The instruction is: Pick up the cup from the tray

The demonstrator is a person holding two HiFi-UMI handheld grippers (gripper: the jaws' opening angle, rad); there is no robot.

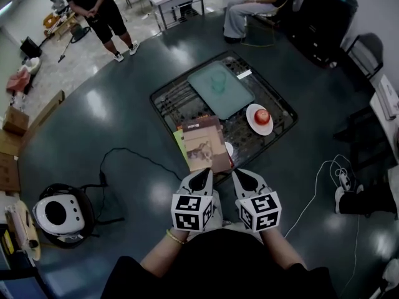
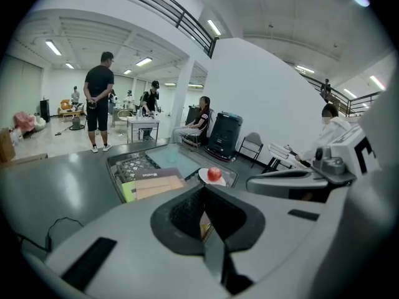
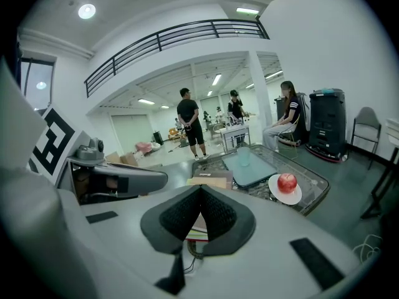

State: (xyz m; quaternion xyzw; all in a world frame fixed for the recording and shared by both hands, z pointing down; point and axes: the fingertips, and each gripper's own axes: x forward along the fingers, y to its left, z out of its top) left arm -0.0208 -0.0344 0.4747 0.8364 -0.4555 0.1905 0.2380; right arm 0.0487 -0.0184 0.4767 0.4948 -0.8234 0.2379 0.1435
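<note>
A translucent pale green cup point(image 1: 218, 83) stands upright on a pale green tray point(image 1: 232, 99) at the far side of a low glass-topped table point(image 1: 163, 98). Both grippers hang side by side short of the table's near edge, well apart from the cup. My left gripper point(image 1: 203, 177) is shut with nothing in it, and so is my right gripper point(image 1: 240, 178). In the right gripper view the cup point(image 3: 244, 158) and tray point(image 3: 257, 172) lie straight ahead beyond the shut tips point(image 3: 201, 190). In the left gripper view the tray point(image 2: 176, 161) shows past the shut tips point(image 2: 204, 193).
A red apple point(image 1: 262, 114) sits on a white plate point(image 1: 255, 124) right of the tray. A brown book point(image 1: 203, 143) lies at the table's near edge over green sheets. A white round device point(image 1: 56, 213) and a black cable point(image 1: 124, 157) lie on the floor left. A person point(image 1: 100, 8) stands far left; another sits far right.
</note>
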